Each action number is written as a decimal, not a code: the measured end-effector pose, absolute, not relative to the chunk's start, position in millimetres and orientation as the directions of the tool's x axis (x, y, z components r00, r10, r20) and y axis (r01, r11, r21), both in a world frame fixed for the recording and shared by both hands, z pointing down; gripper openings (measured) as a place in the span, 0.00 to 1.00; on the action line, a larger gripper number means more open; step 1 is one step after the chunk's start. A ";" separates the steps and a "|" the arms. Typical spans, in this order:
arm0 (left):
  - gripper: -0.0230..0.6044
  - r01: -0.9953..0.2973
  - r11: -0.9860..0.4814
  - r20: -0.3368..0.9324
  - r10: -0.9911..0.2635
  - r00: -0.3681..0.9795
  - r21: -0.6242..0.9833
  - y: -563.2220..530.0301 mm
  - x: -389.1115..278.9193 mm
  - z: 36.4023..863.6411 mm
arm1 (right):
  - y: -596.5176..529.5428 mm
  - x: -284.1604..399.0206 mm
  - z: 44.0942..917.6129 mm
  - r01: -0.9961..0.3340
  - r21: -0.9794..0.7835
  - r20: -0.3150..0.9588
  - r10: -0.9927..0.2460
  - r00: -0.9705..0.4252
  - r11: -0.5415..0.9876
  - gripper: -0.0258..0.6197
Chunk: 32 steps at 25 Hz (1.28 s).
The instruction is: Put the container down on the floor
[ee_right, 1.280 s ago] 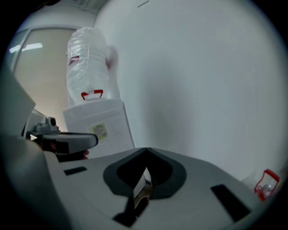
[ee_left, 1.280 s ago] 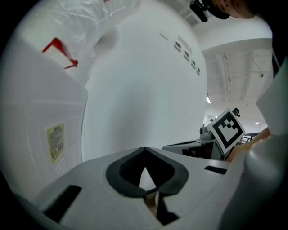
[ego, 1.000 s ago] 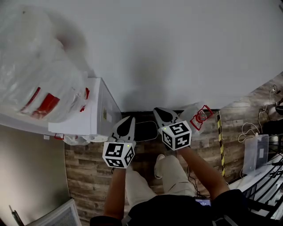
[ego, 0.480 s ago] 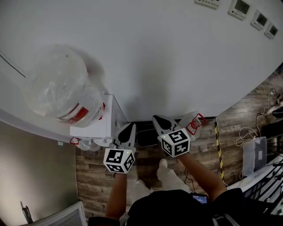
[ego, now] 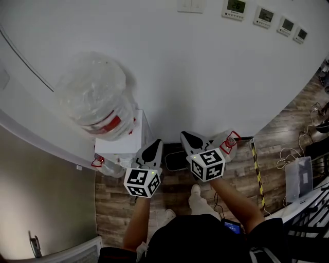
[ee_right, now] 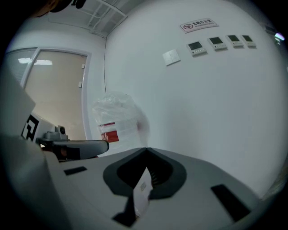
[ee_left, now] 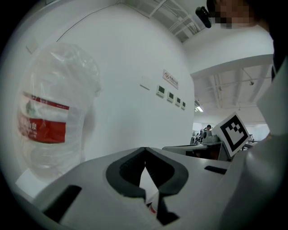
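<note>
A clear plastic container with a red handle lies on the wood floor against the wall, just right of my right gripper. That gripper is shut, tips touching, with nothing clamped in it. My left gripper is shut too, held level beside the right one and next to the white dispenser. In the left gripper view its tips meet in front of the wall. A black flat thing sits on the floor between and below the two grippers.
A big clear water bottle with a red label tops the dispenser; it also shows as the bottle and the bottle. More clear plastic lies at the dispenser's foot. Wall switches are above. Cables and a bin stand right.
The head view has lifted, so the water bottle and more of the wall show. Both grippers keep their places side by side, still shut.
</note>
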State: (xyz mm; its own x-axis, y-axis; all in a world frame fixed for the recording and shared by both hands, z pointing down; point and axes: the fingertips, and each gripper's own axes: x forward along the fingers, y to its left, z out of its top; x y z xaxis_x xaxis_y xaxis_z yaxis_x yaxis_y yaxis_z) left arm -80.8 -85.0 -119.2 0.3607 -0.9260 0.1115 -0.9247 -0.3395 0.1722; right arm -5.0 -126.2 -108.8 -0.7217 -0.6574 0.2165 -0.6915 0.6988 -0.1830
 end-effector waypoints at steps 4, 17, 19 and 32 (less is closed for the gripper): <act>0.06 -0.917 -0.365 0.086 -0.920 0.382 0.164 -66.3 -85.8 -131.5 | -104.5 -10.8 -126.5 -0.702 -0.161 0.187 -0.677 -0.712 0.694 0.09; 0.06 -0.893 -0.427 0.034 -0.900 0.436 0.138 8.8 -87.4 -154.1 | -28.9 -13.3 -142.3 -0.740 -0.133 0.147 -0.725 -0.672 0.659 0.09; 0.06 -0.894 -0.426 0.031 -0.900 0.434 0.141 16.7 -86.4 -154.6 | -18.7 -11.8 -143.7 -0.740 -0.133 0.145 -0.726 -0.672 0.659 0.09; 0.06 -0.898 -0.419 0.013 -0.906 0.424 0.137 33.7 -33.3 -170.1 | 7.7 34.4 -164.4 -0.724 -0.101 0.131 -0.712 -0.690 0.683 0.09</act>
